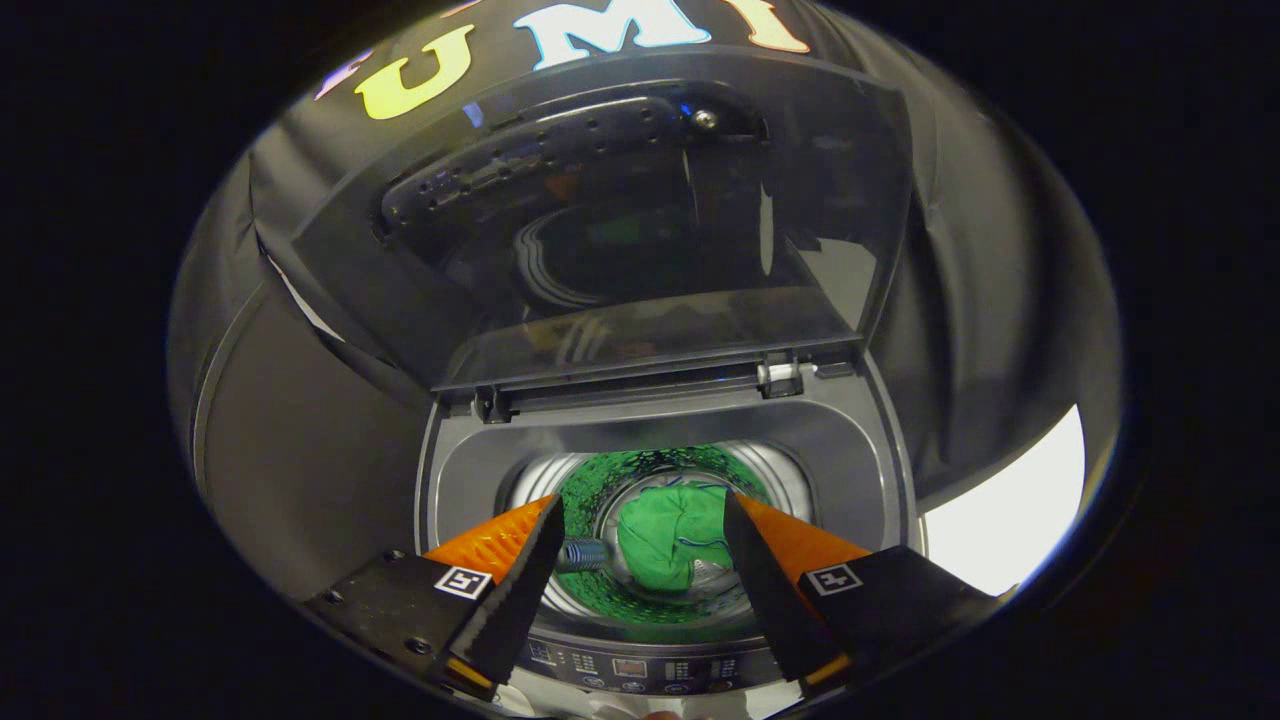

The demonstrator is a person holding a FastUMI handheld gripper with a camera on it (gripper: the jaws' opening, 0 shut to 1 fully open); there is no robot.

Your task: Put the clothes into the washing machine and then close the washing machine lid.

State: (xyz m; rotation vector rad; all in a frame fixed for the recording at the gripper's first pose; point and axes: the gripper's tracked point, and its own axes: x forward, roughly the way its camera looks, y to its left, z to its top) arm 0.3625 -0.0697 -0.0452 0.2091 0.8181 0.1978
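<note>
At nine o'clock of the drum sits the gripper's (640,520) left finger, the right one at three o'clock; they stand spread apart with nothing held. Between them, down in the washing machine (880,440), lies the green clothes bundle (670,545). At twelve o'clock the lid (610,230) stands raised, upright behind the opening.

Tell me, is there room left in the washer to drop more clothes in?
Probably yes. The green cloth sits bunched in the middle of the drum, with bare drum wall showing all round it. The mouth under the raised lid is open. It is tighter near the front, where the open gripper hangs over the control panel, holding nothing.
</note>
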